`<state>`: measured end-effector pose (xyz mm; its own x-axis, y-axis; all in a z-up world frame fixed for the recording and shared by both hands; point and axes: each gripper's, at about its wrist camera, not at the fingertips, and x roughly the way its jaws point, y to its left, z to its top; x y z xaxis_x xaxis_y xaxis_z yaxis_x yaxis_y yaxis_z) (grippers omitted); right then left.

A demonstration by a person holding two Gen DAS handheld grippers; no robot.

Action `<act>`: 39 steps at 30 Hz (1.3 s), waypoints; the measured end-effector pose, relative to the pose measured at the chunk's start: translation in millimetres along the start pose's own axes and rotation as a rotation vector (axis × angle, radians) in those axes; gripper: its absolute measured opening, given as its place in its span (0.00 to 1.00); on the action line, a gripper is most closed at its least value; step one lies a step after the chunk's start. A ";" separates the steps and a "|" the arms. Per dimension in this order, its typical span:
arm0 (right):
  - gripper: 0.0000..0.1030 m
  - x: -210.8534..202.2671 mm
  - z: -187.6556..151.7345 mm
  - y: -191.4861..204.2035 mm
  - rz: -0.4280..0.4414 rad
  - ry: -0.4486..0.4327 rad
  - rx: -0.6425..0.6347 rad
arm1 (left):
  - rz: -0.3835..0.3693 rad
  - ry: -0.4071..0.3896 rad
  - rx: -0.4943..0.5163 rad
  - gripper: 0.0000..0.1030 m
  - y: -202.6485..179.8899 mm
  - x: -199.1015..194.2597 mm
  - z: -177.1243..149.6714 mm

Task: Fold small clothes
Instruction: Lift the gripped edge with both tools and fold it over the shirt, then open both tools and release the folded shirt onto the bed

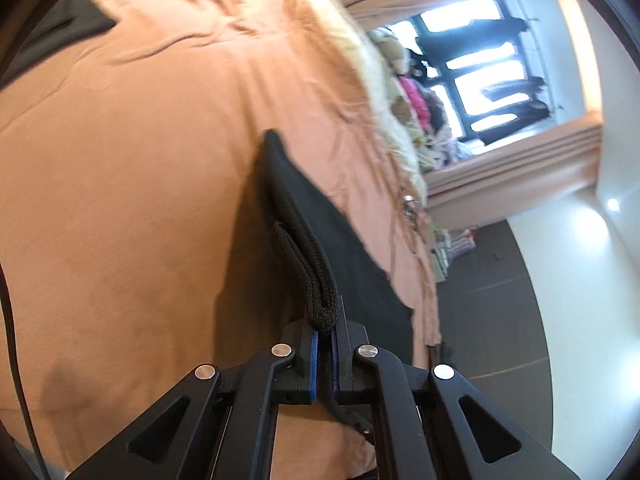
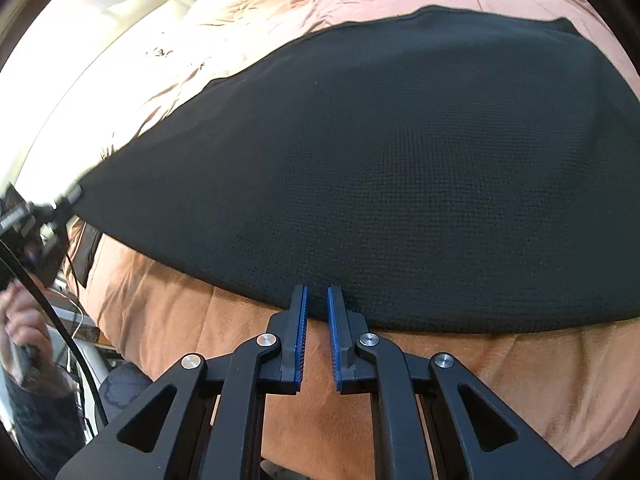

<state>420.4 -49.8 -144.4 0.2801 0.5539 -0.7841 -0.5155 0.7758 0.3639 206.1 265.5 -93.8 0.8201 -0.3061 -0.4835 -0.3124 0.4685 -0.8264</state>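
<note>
Left gripper (image 1: 325,330) pinches black garment (image 1: 320,216) above orange bedspread (image 1: 132,184) (window (image 1: 476,76) beyond).

Right gripper (image 2: 317,294) fingers pinch the black garment's (image 2: 380,168) near edge.

The black garment (image 2: 400,168) is looking like a matt knit with a fine waffle-mesh grain, and its hem (image 1: 320,280) is showing thicker ribbing. The orange bedcover (image 1: 120,200) is reading as soft cloth with a slight sheen, creased in places. Both grippers (image 2: 316,312) are showing matt black plastic, shiny metal rivets and ridged blue pads (image 2: 334,340).
</note>
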 end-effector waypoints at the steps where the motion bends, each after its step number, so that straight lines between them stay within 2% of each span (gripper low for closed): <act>1: 0.07 -1.7 2.1 -0.7 0.004 -0.011 0.005 | -0.010 0.000 0.016 0.04 -8.3 -0.3 1.3; 5: 0.07 0.7 6.8 -3.7 0.022 -0.042 0.032 | -0.034 0.004 0.077 0.04 -40.6 3.9 7.0; 11: 0.07 18.0 -2.1 -8.5 0.043 -0.022 0.084 | -0.060 0.031 0.173 0.04 -87.2 20.2 7.0; 22: 0.06 28.0 -11.8 -5.0 0.084 0.002 0.106 | -0.100 0.119 0.354 0.04 -183.0 71.2 -17.1; 25: 0.06 16.9 -9.9 -6.4 0.102 -0.016 0.092 | -0.111 0.144 0.395 0.04 -205.3 82.6 -27.0; 30: 0.07 -25.6 -10.0 -23.8 0.070 -0.095 0.078 | -0.117 0.188 0.457 0.04 -236.3 105.2 -45.2; 35: 0.08 -58.3 -12.8 -43.0 0.059 -0.128 0.080 | -0.126 0.250 0.499 0.04 -256.6 132.7 -67.5; 36: 0.12 -66.6 -13.4 -48.2 0.052 -0.135 0.078 | -0.128 0.261 0.504 0.04 -262.2 138.6 -71.6; 38: 0.31 -80.2 -17.6 -52.9 0.040 -0.159 0.081 | -0.137 0.291 0.519 0.04 -269.7 150.2 -81.8; 39: 0.49 -90.7 -19.7 -59.7 0.035 -0.182 0.088 | -0.139 0.304 0.528 0.04 -272.7 155.4 -86.9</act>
<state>409.8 -152.3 -104.9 0.4088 0.6205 -0.6692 -0.4568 0.7739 0.4386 377.1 18.2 31.4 0.6383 -0.5797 -0.5065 0.1301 0.7297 -0.6713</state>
